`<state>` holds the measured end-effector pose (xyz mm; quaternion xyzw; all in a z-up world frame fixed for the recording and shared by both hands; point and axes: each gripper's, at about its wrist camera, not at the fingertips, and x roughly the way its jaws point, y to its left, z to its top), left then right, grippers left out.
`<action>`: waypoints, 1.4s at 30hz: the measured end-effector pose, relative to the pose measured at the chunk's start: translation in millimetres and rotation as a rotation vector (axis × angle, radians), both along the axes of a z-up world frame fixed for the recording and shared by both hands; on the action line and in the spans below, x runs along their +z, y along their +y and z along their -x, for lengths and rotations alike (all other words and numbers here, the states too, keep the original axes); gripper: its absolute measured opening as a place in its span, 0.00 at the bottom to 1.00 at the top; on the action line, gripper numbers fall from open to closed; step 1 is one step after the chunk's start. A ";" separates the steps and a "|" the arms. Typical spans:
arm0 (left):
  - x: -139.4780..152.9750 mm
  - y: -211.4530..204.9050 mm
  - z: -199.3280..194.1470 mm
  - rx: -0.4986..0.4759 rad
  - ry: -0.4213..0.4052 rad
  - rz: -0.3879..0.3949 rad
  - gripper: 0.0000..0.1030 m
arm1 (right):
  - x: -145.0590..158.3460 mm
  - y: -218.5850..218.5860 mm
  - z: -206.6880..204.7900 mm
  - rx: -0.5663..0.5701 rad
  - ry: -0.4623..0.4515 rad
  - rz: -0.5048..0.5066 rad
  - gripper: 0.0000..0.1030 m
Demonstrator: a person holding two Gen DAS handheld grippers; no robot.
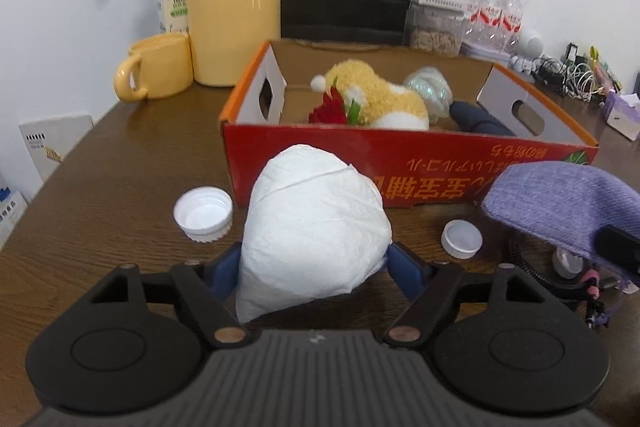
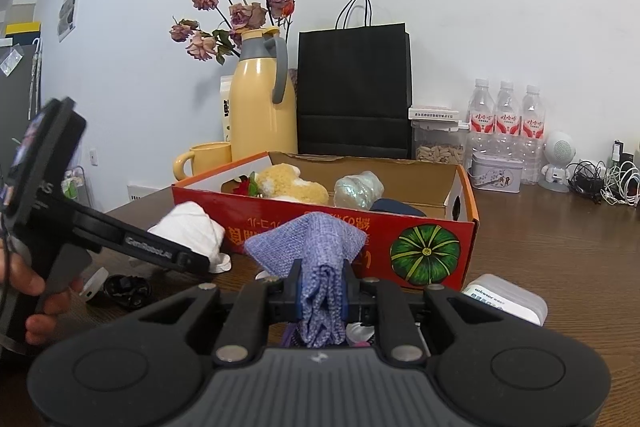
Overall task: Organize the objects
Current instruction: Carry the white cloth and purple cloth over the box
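My left tongs (image 1: 314, 259) are closed part-way on a white wad of tissue (image 1: 316, 227); the blue fingers (image 1: 402, 267) press against its two sides, and the wad bulges up and forward between them. In the right wrist view the same wad (image 2: 192, 227) sits at the tip of the left tongs, just in front of the box's near wall.

My right tongs (image 2: 322, 297) are closed almost fully on a purple woven cloth (image 2: 316, 247). The cloth is bunched between the blue pads and fans out above them. From the left wrist view the cloth (image 1: 568, 203) hangs to the right of the wad, near the box's front right corner.

The red cardboard box (image 1: 400, 155) stands open on the brown table (image 1: 120, 167), toward its far edge. Inside it lie a yellow plush toy (image 1: 376, 95) with a red flower (image 1: 330, 109) against it, a crumpled clear plastic item (image 1: 430, 89) to its right, and a dark blue object (image 1: 480, 121) by the right wall.

Two white bottle caps rest on the table between me and the box: one open side up (image 1: 203, 213) left of the wad, one (image 1: 462, 238) right of it.

Behind the box's far left corner stand a yellow jug (image 1: 234, 7) and a yellow mug (image 1: 156, 73). A black paper bag (image 2: 354, 91) stands behind the box at the table's far edge.
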<state>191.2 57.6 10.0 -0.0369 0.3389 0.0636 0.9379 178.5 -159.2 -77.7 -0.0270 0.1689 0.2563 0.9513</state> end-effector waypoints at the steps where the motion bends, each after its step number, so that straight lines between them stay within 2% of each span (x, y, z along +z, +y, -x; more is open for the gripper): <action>1: 2.8 0.5 3.3 0.002 -0.007 0.000 0.76 | -0.2 -0.6 0.0 0.000 -0.001 0.000 0.14; 12: 30.5 -1.7 25.5 -0.021 -0.079 0.017 0.76 | 3.6 -1.6 13.1 0.007 -0.053 0.001 0.14; 20: 68.6 -19.3 12.3 -0.065 -0.183 0.023 0.78 | 39.5 -1.5 12.3 -0.002 -0.141 -0.037 0.14; 25: 84.4 -29.0 -14.6 -0.068 -0.230 0.050 0.78 | 60.4 3.9 -15.7 -0.045 -0.175 -0.041 0.14; 30: 90.0 -34.0 -46.6 -0.039 -0.267 0.069 0.78 | 69.1 13.3 -55.0 -0.078 -0.154 -0.056 0.14; 35: 82.5 -39.0 -79.3 0.010 -0.281 0.075 0.78 | 65.5 26.3 -95.6 -0.107 -0.111 -0.051 0.14; 40: 64.9 -31.2 -102.8 0.084 -0.299 0.100 0.78 | 47.8 28.4 -123.3 -0.147 -0.066 -0.058 0.14; 42: 57.2 -30.8 -110.5 0.075 -0.272 0.091 0.78 | 39.5 26.0 -130.1 -0.152 -0.045 -0.050 0.14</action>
